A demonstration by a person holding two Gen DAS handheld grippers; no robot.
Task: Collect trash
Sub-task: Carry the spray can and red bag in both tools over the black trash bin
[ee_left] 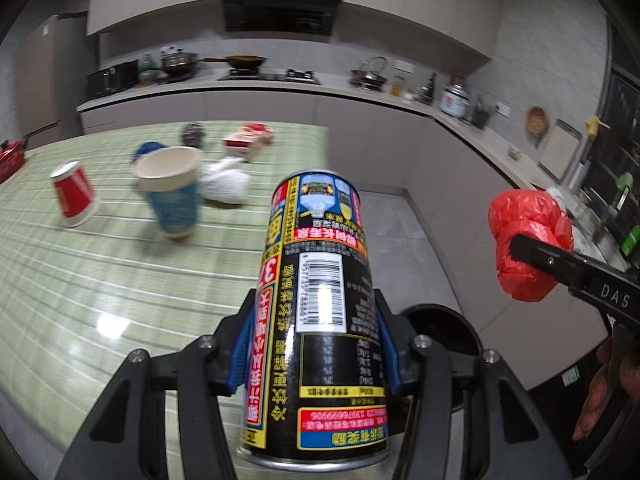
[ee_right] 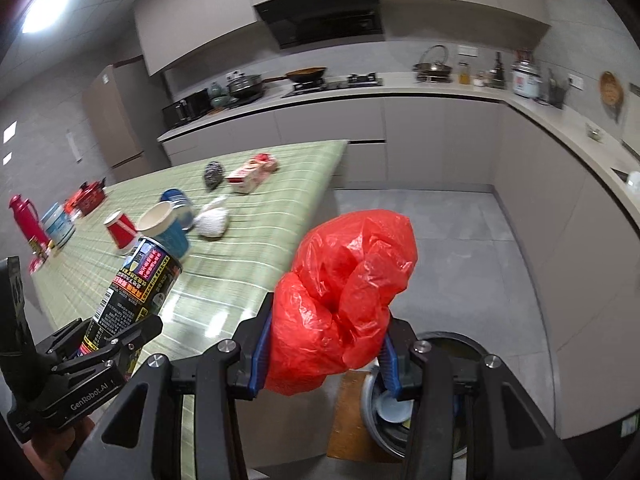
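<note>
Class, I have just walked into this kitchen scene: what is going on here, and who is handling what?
A person is clearing trash with a gripper in each hand. The left gripper is clamped on a black drink can; the right gripper is clamped on a crumpled red plastic bag. Both are held off the green table, with a dark round bin below them. Paper cups, a white wad and a carton remain on the table.

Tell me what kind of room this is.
A home kitchen, most likely. A range hood hangs over a gas stove with a pan on it, a long counter runs along the wall carrying pots and a rice cooker, and a fridge stands in the corner.
</note>
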